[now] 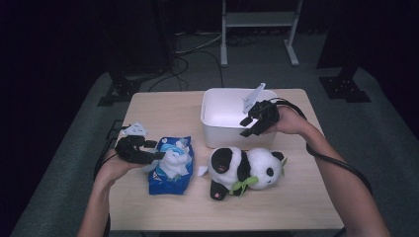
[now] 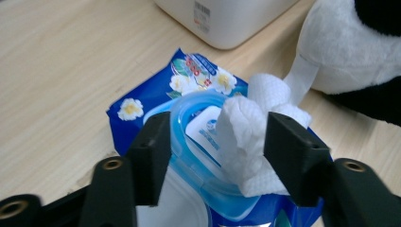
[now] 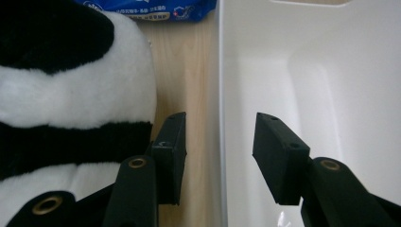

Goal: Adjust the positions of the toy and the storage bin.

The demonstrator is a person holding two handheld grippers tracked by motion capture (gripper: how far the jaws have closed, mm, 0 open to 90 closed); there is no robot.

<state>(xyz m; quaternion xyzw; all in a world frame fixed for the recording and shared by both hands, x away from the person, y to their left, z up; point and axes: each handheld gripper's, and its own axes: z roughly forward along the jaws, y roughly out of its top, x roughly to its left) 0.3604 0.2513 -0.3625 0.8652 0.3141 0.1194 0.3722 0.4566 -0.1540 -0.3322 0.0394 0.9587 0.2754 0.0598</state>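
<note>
A blue wet-wipes pack lies at the table's front left, its lid flipped up and a white wipe sticking out. My left gripper is open, its jaws on either side of that wipe and the pack's round opening. A panda plush lies right of the pack, in front of an empty white bin. My right gripper is open and holds nothing. In the right gripper view its jaws straddle the bin's near wall, with the panda to the left.
The panda's white tag lies on the wood between pack and plush. Behind the table, a white metal frame, cables and black stand feet are on the grey floor. The table's front edge is near my forearms.
</note>
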